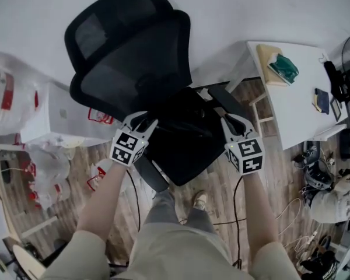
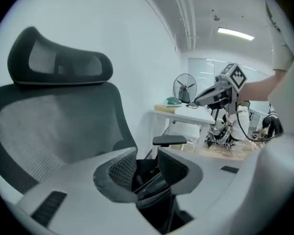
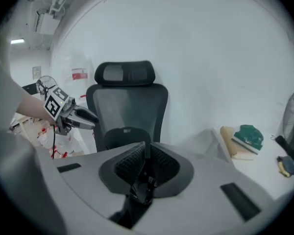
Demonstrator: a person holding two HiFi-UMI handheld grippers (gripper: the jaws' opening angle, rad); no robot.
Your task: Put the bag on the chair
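1. Chair (image 1: 128, 51): black, mesh-backed, seat turned toward the person. Judged liable to swivel or shift if pulled through anything caught in a gripper. Would throw the load off its resting place.
2. Bag (image 1: 186, 139): black, lying on the chair seat between the two grippers. Hard to separate in outline from the black seat under it. Judged at risk of being dragged toward the seat's front edge, or over it, if a gripper is drawn back while fastened to it.
3. Left gripper (image 1: 143, 122): at the seat's left edge, jaws standing apart. Dark bag material (image 2: 149, 180) seen in the gap, with no pad visibly pressing on it. Recorded as released. Possible fault: loose material hooking on a jaw when pulled clear.
4. Right gripper (image 1: 236, 124): at the seat's right edge, jaws nearly together. Appears clenched on a thin black strap (image 3: 146, 153) of the bag. Main hazard judged here: lifting or retreating without letting go would tip the bag toward the right edge.
5. Relative position: bag directly ahead of and just below both sets of jaws. Lies within the left gap untouched as far as visible. Held at the strap on the right.
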